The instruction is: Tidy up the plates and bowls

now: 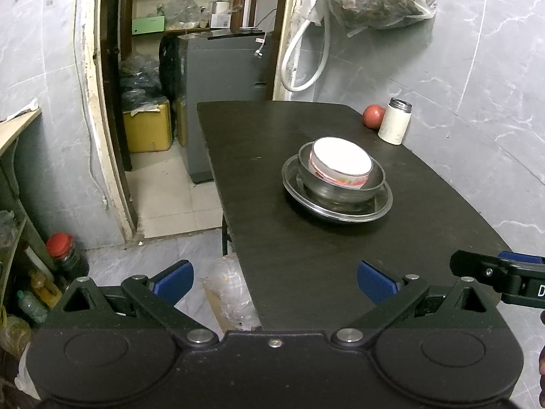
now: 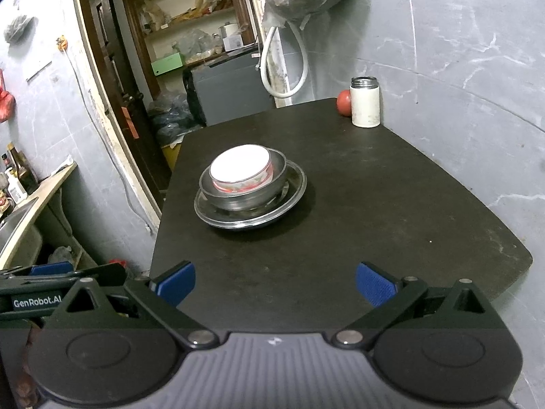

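Note:
A white bowl with a red pattern sits inside a steel bowl, which rests on a steel plate in the middle of the dark table. My left gripper is open and empty at the table's near left edge, well short of the stack. My right gripper is also open and empty over the near edge. Part of the right gripper shows at the left wrist view's right edge, and the left gripper at the right wrist view's left edge.
A white flask with a steel top and a red round fruit stand at the table's far right corner by the grey wall. A doorway opens to a cluttered storeroom at the left. Bottles sit on the floor.

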A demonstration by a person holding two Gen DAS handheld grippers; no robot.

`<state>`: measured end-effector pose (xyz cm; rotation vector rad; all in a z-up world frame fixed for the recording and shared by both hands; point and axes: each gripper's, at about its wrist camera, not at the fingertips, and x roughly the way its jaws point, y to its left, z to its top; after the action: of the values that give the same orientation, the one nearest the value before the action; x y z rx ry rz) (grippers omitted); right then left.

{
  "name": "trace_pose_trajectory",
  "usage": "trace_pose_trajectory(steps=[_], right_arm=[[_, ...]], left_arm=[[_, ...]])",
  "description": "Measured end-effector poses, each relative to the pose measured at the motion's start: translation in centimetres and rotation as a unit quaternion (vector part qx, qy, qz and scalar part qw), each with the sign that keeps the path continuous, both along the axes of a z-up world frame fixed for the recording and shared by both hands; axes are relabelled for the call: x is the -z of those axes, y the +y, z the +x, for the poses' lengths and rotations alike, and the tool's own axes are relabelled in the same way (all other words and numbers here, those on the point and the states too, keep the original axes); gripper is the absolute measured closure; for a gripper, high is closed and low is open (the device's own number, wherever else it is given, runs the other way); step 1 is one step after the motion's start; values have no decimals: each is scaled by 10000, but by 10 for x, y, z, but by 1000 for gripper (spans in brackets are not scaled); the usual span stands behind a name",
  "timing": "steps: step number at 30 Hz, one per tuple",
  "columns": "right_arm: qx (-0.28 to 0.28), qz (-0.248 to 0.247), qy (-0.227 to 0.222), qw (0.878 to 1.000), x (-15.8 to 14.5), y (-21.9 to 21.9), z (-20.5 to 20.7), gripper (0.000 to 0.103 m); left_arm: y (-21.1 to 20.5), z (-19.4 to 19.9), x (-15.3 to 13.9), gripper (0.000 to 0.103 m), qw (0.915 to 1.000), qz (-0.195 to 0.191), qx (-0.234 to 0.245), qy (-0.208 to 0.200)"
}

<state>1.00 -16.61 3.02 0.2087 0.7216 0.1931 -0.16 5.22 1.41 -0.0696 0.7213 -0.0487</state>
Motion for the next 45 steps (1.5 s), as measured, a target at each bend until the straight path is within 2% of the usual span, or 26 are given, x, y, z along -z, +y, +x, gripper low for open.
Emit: trace_pose_trajectory(steps=[45], right_arm=[[-15,-69,17,10000,-4,9,3,0]], left_arm=[[11,2,-2,1,10000,-56,-1,5]])
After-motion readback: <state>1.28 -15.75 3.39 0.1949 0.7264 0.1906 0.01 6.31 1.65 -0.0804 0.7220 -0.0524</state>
